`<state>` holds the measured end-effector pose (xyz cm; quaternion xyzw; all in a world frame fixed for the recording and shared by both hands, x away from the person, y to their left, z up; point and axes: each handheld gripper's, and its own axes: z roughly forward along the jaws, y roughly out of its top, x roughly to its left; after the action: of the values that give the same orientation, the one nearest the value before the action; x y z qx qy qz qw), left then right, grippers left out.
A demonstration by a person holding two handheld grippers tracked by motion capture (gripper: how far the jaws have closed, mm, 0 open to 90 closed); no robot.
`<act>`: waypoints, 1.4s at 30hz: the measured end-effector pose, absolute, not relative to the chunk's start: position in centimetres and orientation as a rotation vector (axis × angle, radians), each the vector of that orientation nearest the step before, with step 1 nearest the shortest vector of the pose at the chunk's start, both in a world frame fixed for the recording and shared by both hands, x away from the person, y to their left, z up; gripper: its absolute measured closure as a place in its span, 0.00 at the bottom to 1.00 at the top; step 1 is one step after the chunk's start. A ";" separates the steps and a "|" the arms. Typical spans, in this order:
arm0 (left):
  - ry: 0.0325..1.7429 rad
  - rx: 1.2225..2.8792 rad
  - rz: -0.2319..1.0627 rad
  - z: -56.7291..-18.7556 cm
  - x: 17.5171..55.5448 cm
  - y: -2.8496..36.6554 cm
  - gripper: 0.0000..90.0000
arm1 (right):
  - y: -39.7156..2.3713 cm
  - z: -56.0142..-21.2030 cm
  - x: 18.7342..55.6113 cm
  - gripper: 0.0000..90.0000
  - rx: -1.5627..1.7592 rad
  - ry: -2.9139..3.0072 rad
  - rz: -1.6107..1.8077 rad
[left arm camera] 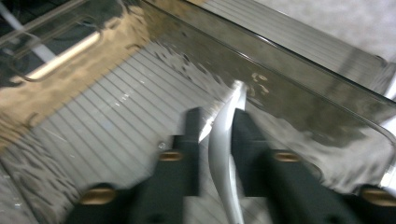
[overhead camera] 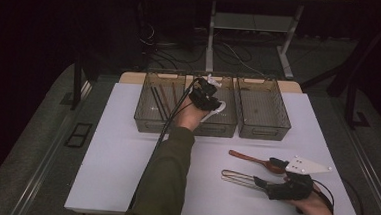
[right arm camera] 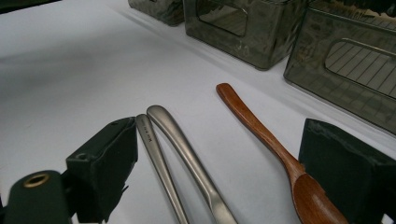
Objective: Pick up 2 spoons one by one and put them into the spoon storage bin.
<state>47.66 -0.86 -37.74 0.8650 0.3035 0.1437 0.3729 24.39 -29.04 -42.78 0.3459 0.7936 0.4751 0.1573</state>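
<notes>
My left gripper (overhead camera: 205, 91) reaches into the middle one of three smoked clear bins (overhead camera: 218, 125) at the back of the white table (overhead camera: 120, 163). In the left gripper view a silver utensil handle (left arm camera: 223, 140) stands between the jaws of the left gripper (left arm camera: 217, 116) above the ribbed bin floor (left arm camera: 107, 107); a thin gap shows beside one pad. Near the front right, my right gripper (overhead camera: 267, 172) is open and low over the table. Its jaws, in the right gripper view (right arm camera: 219, 140), straddle two metal handles (right arm camera: 180, 140) and a wooden spoon (right arm camera: 254, 123).
The left bin (overhead camera: 143, 115) holds several dark sticks (overhead camera: 159, 100). The right bin (overhead camera: 283, 124) stands beside the middle one. A cable (overhead camera: 159, 135) trails from the left gripper along the sleeve. Table legs and cables are on the floor behind.
</notes>
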 end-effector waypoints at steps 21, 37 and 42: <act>0.658 2.113 0.241 -36.4 44.6 0.5 0.43 | -29.0 -42.9 24.6 0.13 0.990 2.272 1.350; 0.608 2.120 0.245 -37.1 39.7 4.8 0.19 | -28.8 -43.1 24.7 0.13 1.000 2.292 1.341; 0.605 2.127 0.258 -37.7 38.0 6.2 0.15 | -28.9 -43.1 24.8 0.13 1.004 2.289 1.338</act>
<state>38.05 6.22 -37.68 0.8571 0.2438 0.1039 0.4417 24.79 -28.88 -43.14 0.3501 0.7979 0.4663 0.1528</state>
